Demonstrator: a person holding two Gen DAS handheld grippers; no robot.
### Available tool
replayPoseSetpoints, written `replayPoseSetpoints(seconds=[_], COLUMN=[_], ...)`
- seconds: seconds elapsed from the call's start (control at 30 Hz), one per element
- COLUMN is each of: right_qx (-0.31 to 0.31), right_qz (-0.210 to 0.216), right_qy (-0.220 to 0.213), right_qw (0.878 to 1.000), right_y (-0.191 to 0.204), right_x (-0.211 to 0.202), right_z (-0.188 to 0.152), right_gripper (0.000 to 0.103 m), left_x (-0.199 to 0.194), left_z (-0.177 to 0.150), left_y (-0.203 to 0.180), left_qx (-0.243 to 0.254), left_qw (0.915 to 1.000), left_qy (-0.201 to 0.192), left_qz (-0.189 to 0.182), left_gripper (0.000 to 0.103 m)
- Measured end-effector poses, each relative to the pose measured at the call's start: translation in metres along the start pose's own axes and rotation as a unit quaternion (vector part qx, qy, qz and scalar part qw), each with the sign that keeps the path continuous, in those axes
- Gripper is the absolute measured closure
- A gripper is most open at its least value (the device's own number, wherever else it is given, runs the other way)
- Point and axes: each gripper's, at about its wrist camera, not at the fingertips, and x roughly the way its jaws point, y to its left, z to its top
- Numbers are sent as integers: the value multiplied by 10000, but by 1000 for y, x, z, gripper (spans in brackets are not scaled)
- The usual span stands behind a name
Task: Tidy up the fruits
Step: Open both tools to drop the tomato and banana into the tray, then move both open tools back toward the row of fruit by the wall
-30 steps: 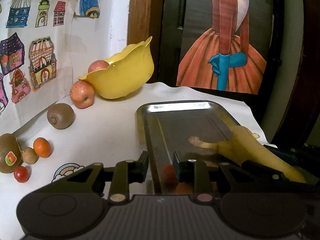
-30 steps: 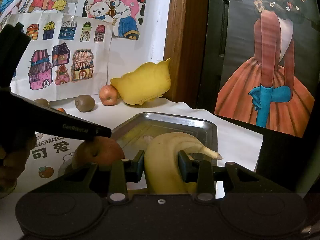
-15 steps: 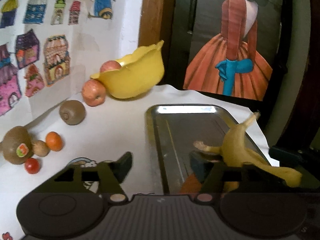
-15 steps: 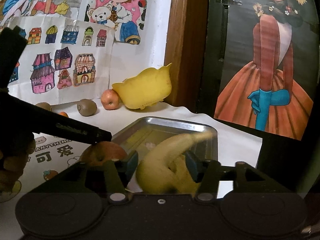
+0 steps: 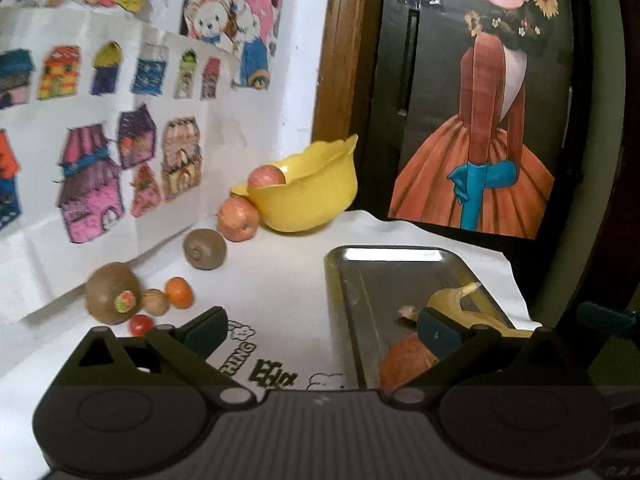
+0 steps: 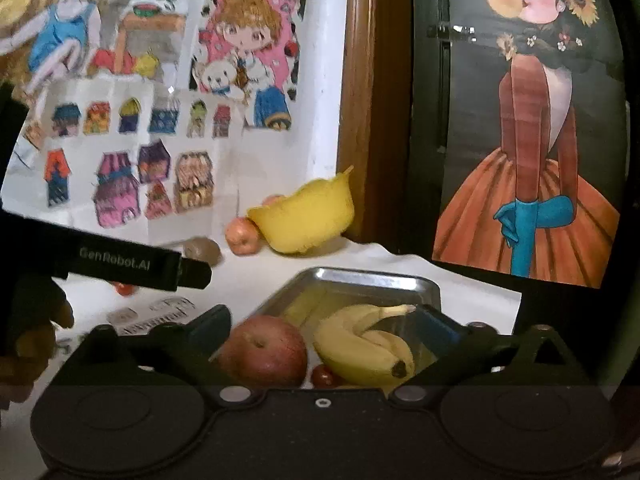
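Observation:
A steel tray (image 6: 430, 290) (image 5: 384, 256) on the white cloth holds a banana (image 6: 364, 344) (image 5: 460, 304), a red apple (image 6: 264, 352) (image 5: 404, 360) and a cherry tomato (image 6: 322, 376). My right gripper (image 6: 324, 324) is open above the banana and apple, holding nothing. My left gripper (image 5: 320, 326) is open wide, straddling the tray's left rim. A yellow bowl (image 5: 308, 196) (image 6: 304, 216) at the back holds one apple (image 5: 266, 176). Beside it lie another apple (image 5: 238, 220) and a kiwi (image 5: 205, 249).
Left on the cloth sit a stickered kiwi (image 5: 113, 298), a small brown fruit (image 5: 155, 302), an orange (image 5: 180, 292) and a cherry tomato (image 5: 141, 325). Drawings cover the wall behind. The left gripper's arm (image 6: 120, 260) and a hand (image 6: 28, 344) show in the right wrist view.
My right gripper let go of the banana, which now lies in the tray, and drew back. My left gripper opened wide and rose, shifting its view left.

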Motion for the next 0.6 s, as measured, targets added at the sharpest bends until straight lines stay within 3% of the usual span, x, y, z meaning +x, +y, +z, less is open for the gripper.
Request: replayPoseSetpoints(seconds=[0.33, 0.6], right_qx=[38, -1], right_qz=[12, -17], right_qy=[4, 579], right_qw=[10000, 9983], right_y=[29, 56], right_x=[-45, -64], right_z=[-1, -14], right_gripper=[1, 1], left_x=[-54, -89], left_z=[-17, -43], left_y=[21, 51], left_qx=[-55, 51], left_qw=[9997, 9991], left_qy=[-106, 96], left_qz=[190, 399], left_gripper=[0, 0])
